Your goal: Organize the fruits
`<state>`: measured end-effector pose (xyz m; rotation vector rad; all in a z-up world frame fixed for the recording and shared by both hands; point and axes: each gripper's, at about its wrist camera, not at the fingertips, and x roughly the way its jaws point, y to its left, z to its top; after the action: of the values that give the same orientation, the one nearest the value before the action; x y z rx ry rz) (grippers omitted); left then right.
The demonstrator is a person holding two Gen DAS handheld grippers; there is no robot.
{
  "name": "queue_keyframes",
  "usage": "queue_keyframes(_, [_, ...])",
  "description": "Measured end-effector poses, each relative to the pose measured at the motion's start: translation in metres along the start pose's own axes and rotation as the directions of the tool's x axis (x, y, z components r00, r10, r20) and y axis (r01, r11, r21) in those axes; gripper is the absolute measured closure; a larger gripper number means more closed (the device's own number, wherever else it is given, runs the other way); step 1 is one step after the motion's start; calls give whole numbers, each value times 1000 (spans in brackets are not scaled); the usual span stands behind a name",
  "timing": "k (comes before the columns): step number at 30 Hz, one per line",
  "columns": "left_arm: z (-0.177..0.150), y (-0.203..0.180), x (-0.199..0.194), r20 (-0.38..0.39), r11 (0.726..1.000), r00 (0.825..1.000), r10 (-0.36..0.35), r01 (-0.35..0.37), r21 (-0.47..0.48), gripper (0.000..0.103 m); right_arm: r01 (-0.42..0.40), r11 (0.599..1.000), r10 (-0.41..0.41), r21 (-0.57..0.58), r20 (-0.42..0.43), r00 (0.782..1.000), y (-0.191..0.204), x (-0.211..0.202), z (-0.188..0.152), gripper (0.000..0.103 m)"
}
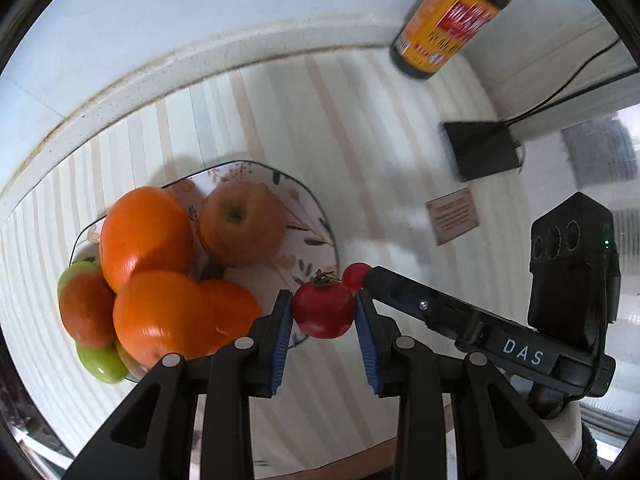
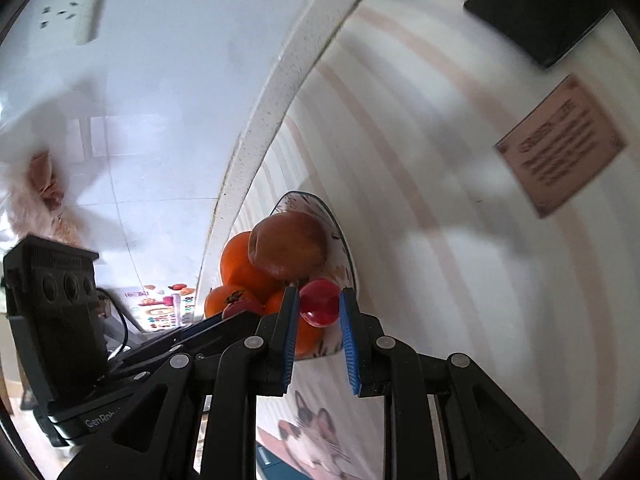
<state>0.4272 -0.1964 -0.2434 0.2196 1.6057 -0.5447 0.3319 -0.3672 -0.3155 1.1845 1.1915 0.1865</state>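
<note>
A floral plate (image 1: 316, 216) on the striped tablecloth holds several oranges (image 1: 146, 236), a brownish apple (image 1: 242, 224) and green-red fruits (image 1: 86, 308). My left gripper (image 1: 323, 312) is shut on a red tomato (image 1: 324, 310) with a green stem, just off the plate's right rim. My right gripper (image 2: 319, 304) is shut on a smaller red tomato (image 2: 320, 308), which also shows in the left wrist view (image 1: 356, 276) beside the first. In the right wrist view the plate (image 2: 340, 236) with the apple (image 2: 288, 244) and oranges (image 2: 240, 268) lies straight ahead.
A dark sauce bottle (image 1: 448, 20) with an orange label stands at the back near the white ledge. A black box (image 1: 480, 152) with cables and a brown card (image 1: 454, 216) lie to the right. A wall (image 2: 140, 100) rises behind the table.
</note>
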Motion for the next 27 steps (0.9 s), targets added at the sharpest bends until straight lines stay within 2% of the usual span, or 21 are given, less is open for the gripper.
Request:
queue_keyframes(5, [3,9,16,-70,999,997,37,-38,-13,74,-22,999,24,48,-28,999,-4,25,-2,79])
queue_keyframes(7, [3,13,19,-87,999,996,22,-26,-39,73,-22,998,24,64,-38,999,-4,28,1,77])
queue_keyframes(9, [1,15,19,-92,998,996,1,-7,-62,65,-10,996,15,87,-52,999,-4,32,4,63])
queue_keyframes(10, [0,16,19,-93,997,996,-12,6,-72,59,-6,996,12,94,-58,998,-6,30,5,46])
queue_keyframes(11, [0,16,19,-92,997,995,-25,18,-78,46,10,995,-5,97,-54,999,-6,28,6,36])
queue_keyframes(12, [-1,16,18,-90,996,995,-33,25,-83,40,14,995,-9,95,-48,999,-6,26,6,35])
queue_keyframes(16, [-5,18,0,-35,994,998,-42,39,-103,35,50,997,-48,60,-39,998,1,19,8,35])
queue_keyframes(19, [-15,24,-22,34,991,998,-50,54,-121,34,163,986,-163,-45,-12,987,17,8,4,18])
queue_keyframes(20, [-20,25,-28,60,991,997,-39,46,-124,34,210,973,-211,-97,6,978,26,3,1,13])
queue_keyframes(22, [-33,29,-44,116,992,993,2,13,-129,33,304,936,-302,-177,40,953,41,-5,-7,10])
queue_keyframes(25, [-63,37,-64,204,985,974,95,-63,-158,33,439,847,-425,-300,114,898,68,-17,-26,6])
queue_keyframes(26, [-71,40,-68,220,982,968,121,-84,-170,31,485,802,-461,-348,154,874,80,-20,-37,6])
queue_keyframes(27, [-82,44,-72,237,976,959,154,-111,-187,26,506,779,-476,-369,176,861,87,-23,-43,6])
